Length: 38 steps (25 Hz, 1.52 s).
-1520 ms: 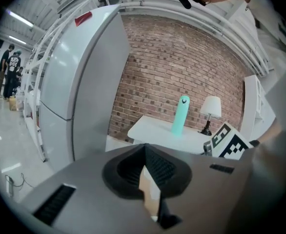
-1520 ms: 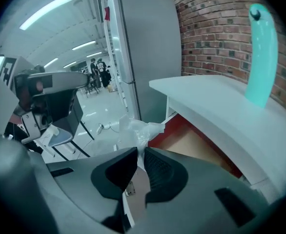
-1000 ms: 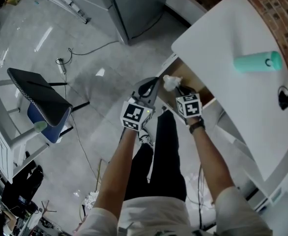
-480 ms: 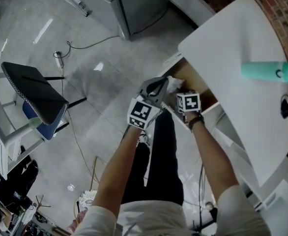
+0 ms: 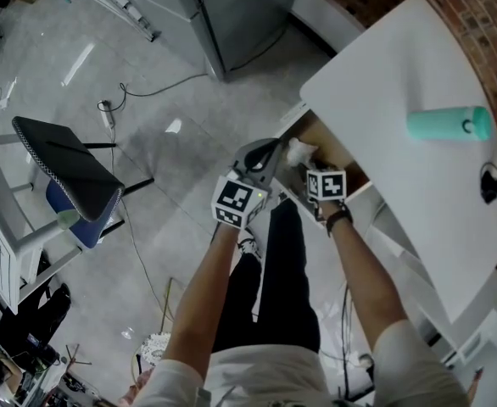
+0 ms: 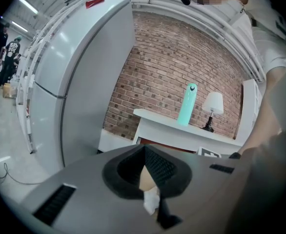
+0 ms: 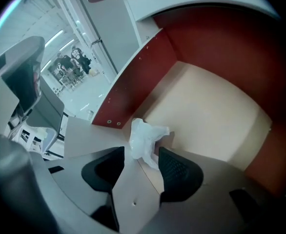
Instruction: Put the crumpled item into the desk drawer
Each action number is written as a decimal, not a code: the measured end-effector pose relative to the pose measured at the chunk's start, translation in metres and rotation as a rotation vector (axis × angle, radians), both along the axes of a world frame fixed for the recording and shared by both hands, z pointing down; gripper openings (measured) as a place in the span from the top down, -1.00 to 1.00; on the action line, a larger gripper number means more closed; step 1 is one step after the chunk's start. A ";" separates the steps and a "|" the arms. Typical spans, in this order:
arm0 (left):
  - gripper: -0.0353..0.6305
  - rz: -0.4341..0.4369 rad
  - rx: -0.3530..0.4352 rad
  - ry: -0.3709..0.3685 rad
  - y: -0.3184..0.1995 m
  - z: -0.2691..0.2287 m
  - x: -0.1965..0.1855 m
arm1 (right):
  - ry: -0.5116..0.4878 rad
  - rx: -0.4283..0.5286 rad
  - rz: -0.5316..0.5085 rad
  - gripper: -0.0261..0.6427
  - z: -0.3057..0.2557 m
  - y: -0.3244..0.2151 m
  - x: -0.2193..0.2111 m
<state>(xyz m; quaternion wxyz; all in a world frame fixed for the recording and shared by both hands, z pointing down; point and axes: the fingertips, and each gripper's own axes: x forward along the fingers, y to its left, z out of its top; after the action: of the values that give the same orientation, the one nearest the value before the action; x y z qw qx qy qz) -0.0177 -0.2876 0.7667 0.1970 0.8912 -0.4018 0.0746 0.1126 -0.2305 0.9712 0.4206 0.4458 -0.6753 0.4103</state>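
Two tongs crowd the front of the open wooden drawer (image 5: 337,145) under the white curved desk (image 5: 384,66). Over the last second the right tongs (image 7: 142,152) have eased the crumpled white wad (image 7: 144,139) from the drawer's front lip to just inside it. The wad now hangs over the pale floor, lightly pinched at the tips. By my reading only the release remains. The left tongs (image 6: 144,152) sit just beside, pressed together at the tips and holding nothing. The floor ahead is bare, so there is room to go deeper. The red-brown side wall (image 7: 148,67) stands near on one side and the desk top overhangs, so I would back straight out rather than lift.
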 end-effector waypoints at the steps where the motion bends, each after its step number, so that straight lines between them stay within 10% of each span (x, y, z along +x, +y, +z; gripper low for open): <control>1: 0.91 -0.002 -0.002 -0.004 0.001 -0.002 -0.001 | -0.004 0.017 0.007 0.32 -0.006 0.000 0.001; 19: 0.91 -0.143 0.023 -0.031 0.067 -0.150 -0.054 | -0.142 0.431 -0.012 0.33 -0.238 0.019 -0.055; 25: 0.91 -0.239 -0.001 -0.050 0.088 -0.191 -0.091 | -0.218 0.500 0.064 0.71 -0.312 0.027 -0.072; 38: 0.91 -0.322 0.173 -0.104 0.116 -0.314 -0.127 | -0.258 0.875 -0.033 0.84 -0.494 0.025 -0.117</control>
<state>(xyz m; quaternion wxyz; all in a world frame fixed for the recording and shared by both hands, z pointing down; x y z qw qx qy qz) -0.1448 -0.1712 0.4523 0.1081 0.8240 -0.5536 0.0533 -0.0049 -0.2053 0.4774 0.1116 0.5158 -0.8391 0.1319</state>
